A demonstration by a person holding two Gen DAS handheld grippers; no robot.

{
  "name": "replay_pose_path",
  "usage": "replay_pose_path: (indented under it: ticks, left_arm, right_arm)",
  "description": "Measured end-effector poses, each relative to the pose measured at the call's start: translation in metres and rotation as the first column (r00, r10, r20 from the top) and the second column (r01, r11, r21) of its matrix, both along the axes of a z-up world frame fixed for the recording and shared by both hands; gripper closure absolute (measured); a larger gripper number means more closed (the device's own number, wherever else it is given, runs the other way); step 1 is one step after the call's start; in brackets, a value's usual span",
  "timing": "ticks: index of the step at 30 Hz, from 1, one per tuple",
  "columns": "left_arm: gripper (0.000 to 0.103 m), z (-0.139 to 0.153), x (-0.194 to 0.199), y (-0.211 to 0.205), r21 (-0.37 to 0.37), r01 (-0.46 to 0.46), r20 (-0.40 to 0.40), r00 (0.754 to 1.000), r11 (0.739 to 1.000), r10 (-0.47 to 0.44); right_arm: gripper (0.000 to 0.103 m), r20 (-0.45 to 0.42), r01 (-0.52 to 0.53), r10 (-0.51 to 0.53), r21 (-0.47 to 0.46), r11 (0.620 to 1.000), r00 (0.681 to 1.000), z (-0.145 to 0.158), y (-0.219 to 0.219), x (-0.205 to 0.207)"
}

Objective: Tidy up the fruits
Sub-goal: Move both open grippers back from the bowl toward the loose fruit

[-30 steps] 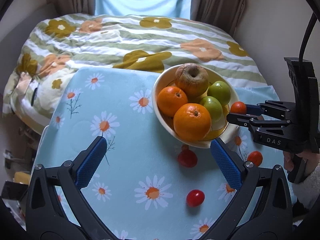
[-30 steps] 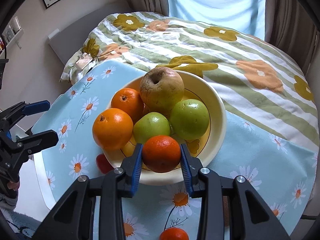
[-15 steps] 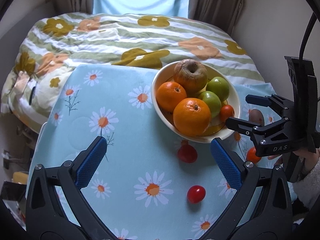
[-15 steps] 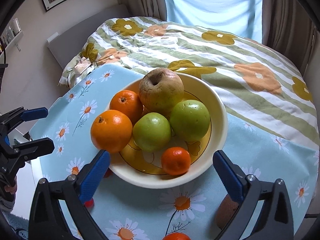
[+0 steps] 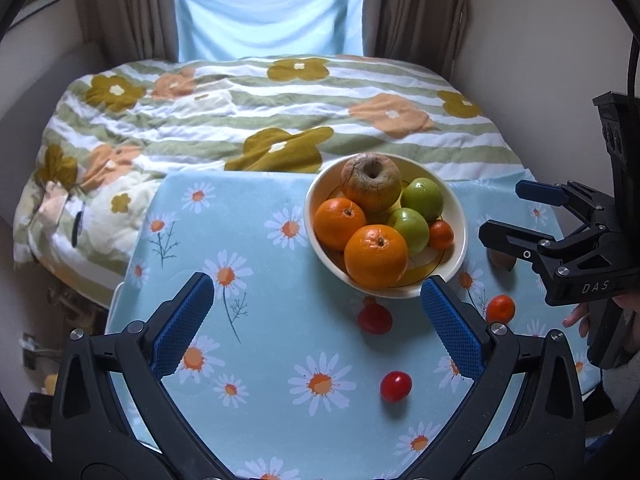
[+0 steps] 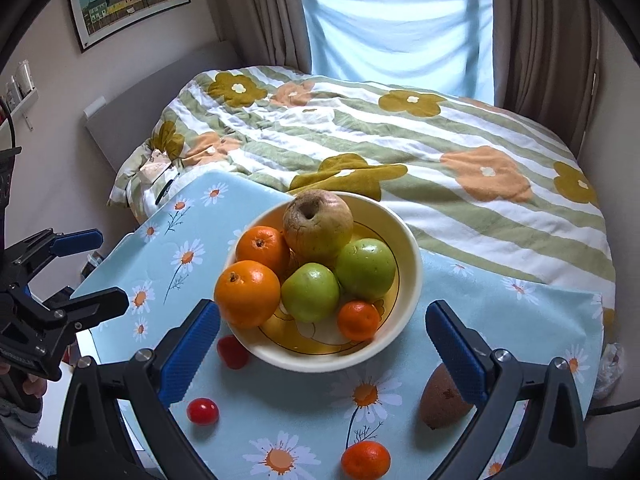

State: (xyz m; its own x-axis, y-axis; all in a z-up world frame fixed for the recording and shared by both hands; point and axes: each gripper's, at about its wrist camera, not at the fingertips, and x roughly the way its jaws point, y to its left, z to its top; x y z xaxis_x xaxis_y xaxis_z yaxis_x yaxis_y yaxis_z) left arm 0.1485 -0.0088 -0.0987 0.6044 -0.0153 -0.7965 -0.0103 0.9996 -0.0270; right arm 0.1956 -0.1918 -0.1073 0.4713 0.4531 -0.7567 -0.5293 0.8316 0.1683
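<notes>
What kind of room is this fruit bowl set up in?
Most likely a bedroom: a bed with a flowered, striped quilt lies right behind the small table, with a curtained window beyond it and a framed picture on the wall.

Brown fruit (image 6: 442, 398) partly behind right gripper's finger (image 6: 456, 346)

Your left gripper (image 5: 316, 314): black frame, blue ribbed pads, silver screws at pivots. Your right gripper (image 6: 322, 338): same build; left wrist view shows white "DAS" lettering on body, black cable above.
</notes>
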Motion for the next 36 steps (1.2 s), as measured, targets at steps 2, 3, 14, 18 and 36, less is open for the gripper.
replay_pose_path:
  ticks: [2, 3, 14, 18, 36]
  left_arm:
    - [0.0, 0.009, -0.004, -0.002, 0.012, 0.01, 0.019, 1.0, 1.0, -0.01]
    - [0.0, 0.013, -0.007, -0.003, 0.014, 0.017, 0.028, 0.999, 1.0, -0.018]
    - [0.0, 0.039, -0.038, -0.006, -0.022, 0.066, 0.055, 0.996, 0.998, -0.065]
    - [0.0, 0.034, -0.052, -0.01, -0.039, 0.055, 0.051, 0.997, 0.998, -0.053]
    - [0.0, -0.058, -0.091, -0.075, -0.072, -0.045, -0.031, 0.999, 0.996, 0.042]
  right_arm:
    - [0.001, 0.015, 0.024, -0.024, 0.001, 1.0, 1.0, 0.01, -0.003, -0.007]
    - [0.001, 0.023, 0.037, -0.037, -0.001, 0.999, 0.999, 0.015, -0.004, -0.01]
    - [0.001, 0.082, 0.165, -0.165, 0.01, 0.986, 0.983, 0.061, -0.03, -0.065]
    - [0.0, 0.078, 0.196, -0.196, 0.017, 0.981, 0.977, 0.062, -0.045, -0.083]
    - [0.0, 0.0, 0.127, -0.127, -0.076, 0.989, 0.992, -0.014, -0.082, -0.111]
